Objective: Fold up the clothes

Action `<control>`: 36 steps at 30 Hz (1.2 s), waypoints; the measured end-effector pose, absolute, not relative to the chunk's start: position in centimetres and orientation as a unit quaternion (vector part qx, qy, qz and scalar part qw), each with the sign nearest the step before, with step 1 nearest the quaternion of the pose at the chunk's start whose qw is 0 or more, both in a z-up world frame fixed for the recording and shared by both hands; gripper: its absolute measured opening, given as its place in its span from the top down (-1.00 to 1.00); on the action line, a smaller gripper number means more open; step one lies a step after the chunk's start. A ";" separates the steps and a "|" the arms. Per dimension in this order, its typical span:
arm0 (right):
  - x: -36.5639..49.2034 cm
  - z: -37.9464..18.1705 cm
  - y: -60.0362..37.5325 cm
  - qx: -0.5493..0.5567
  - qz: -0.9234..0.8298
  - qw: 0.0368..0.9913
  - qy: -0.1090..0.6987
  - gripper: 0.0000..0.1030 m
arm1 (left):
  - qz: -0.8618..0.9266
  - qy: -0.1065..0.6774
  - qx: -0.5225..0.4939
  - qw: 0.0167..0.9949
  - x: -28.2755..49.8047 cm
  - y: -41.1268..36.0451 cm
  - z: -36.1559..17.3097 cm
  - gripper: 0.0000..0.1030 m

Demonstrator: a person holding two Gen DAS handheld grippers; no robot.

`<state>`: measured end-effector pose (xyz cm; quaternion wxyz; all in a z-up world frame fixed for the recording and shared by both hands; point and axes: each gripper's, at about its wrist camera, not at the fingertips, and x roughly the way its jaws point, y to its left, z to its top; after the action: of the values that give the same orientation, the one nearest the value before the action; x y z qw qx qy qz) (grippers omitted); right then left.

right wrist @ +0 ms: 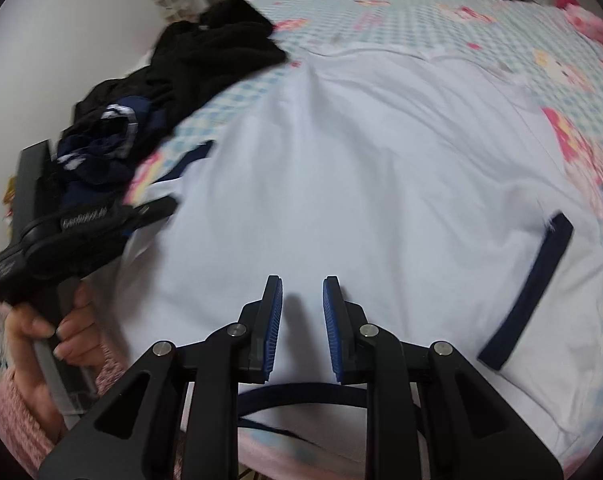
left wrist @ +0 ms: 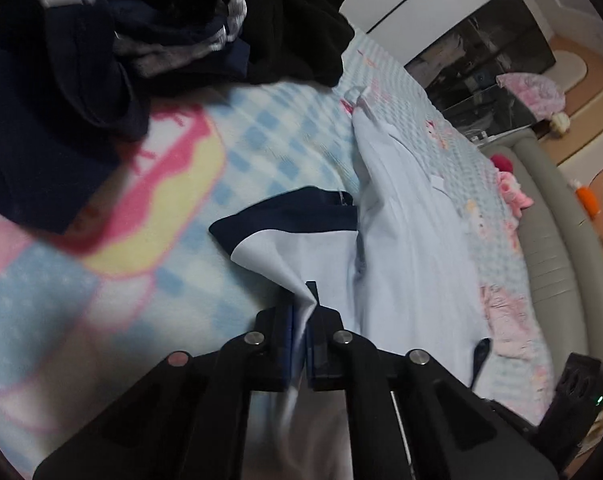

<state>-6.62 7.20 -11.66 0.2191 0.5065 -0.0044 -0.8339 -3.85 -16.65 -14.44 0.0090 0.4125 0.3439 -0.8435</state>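
A: The shirt [right wrist: 361, 184], pale blue with navy trim, lies spread on the bed [left wrist: 261, 136], its navy neckline nearest the right gripper [right wrist: 302, 320]. The left gripper [left wrist: 301, 320] has its fingers [left wrist: 285, 340] closed tight on a bunch of fabric near the left sleeve [left wrist: 285, 224]; only a thin ridge of cloth is caught between them.

B: And the right one?

A: Its fingers stand partly apart just above the shirt's body, with nothing between them. The blue pads [right wrist: 275, 316] look clear of the cloth.

B: So what could spoil the fold?

A: I'd judge the left hold as shallow. If that hand pulls the sleeve across quickly, the pinch may slip out, or it may drag the whole shirt sideways, since the right side isn't pinned.

B: Anything nearby to worry about?

A: The dark clothes pile [left wrist: 101, 60] sits close to the sleeve's navy cuff [left wrist: 277, 210]. A wide sweep could catch it and pull a garment onto the shirt. The body also shows creases; folding over them would lock them in.

B: The far sleeve?

A: The right sleeve [right wrist: 533, 288] lies flat, cuff outward, untouched so far.
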 end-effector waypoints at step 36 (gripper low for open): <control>-8.8 -8.3 3.1 0.465 -0.819 0.336 -0.023 -0.17 | -0.824 0.249 0.477 -0.179 -2.4 -8.9 -13.9 0.13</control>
<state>-8.83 3.06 -8.32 0.3356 0.4649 -0.0234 -0.8190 -2.41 -8.86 -13.91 -0.1793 0.4767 0.2495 -0.8236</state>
